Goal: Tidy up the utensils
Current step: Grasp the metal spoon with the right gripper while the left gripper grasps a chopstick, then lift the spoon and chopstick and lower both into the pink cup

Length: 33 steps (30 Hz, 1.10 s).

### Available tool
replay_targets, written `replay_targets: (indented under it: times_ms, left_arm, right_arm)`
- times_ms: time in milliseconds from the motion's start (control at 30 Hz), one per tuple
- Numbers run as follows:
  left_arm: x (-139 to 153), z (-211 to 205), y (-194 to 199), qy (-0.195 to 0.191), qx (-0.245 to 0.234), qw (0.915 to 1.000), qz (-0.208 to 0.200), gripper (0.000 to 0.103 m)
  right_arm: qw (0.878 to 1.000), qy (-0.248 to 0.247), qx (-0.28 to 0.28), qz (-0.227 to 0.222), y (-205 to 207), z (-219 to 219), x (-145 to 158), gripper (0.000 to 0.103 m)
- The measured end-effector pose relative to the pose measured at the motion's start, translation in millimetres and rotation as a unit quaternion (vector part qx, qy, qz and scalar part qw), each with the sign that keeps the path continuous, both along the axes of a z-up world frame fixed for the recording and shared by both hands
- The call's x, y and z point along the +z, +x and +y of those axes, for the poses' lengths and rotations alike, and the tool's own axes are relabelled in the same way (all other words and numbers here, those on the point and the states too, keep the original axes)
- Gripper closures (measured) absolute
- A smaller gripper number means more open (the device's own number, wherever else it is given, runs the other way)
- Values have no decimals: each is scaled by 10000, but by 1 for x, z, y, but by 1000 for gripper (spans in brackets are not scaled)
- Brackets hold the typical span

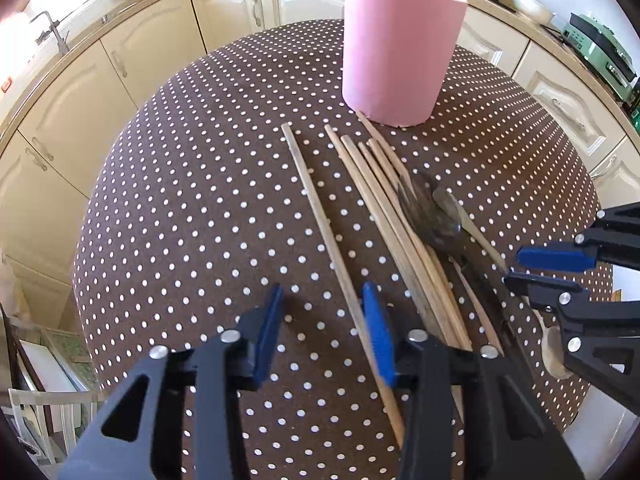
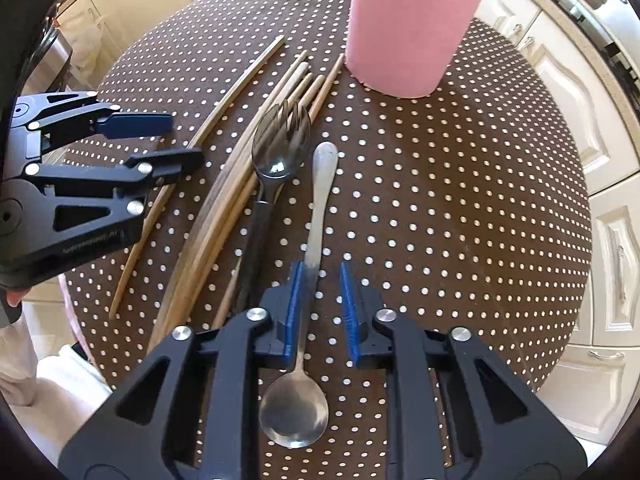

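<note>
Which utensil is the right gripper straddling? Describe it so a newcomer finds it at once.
Start at the pink cup on the dotted tablecloth. Nearer the camera, right of the wooden chopsticks, lies a plain metal spoon. Unlike the black-handled spoon beside it, it is all silver, lies alone, and its bowl points away from the cup.

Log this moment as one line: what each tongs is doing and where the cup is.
left tongs: open astride lone chopstick | right tongs: open astride metal spoon | pink cup: upright behind chopsticks
</note>
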<state>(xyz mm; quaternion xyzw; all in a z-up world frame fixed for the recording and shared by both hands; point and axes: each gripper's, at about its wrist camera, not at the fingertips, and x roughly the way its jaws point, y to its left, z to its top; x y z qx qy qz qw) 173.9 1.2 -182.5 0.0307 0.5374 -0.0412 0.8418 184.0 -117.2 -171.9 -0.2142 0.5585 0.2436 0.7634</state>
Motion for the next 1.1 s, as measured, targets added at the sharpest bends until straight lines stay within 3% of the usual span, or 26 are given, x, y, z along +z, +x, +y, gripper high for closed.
replay_targets:
  times_ms: [133,167,200,400,567,800,1100]
  left_arm:
    - [2,-5,7,6,12,9999,-102,82]
    - [1,-4,10,-33,41,9999,-122,94]
    - [3,-4,11,-91,73,9998,-134,96]
    - [4,8,15,-614,246,9971,-365,98]
    - [19,20,5,-969,374,9906,-893,98]
    - [50,22,-3,-1532,316,9719,-1756,98]
    - [79,11,-40,-1842,81,9368,-2972,98]
  right_arm:
    - [9999,-134,73,60,10,14,-1,87]
    - [9998,-144,85,46,11,16,0,91]
    - [9999,-96,76,26,12,17,0,93]
    - [9982,444,-243,-330,14,5,5,95]
    - [9878,1177,-556,-852,6,-29,25,95]
    - [9674,2037,-785,-1288,-3,-57,52,94]
    - [9408,2560,-982,-1991,-30,-61,70,95]
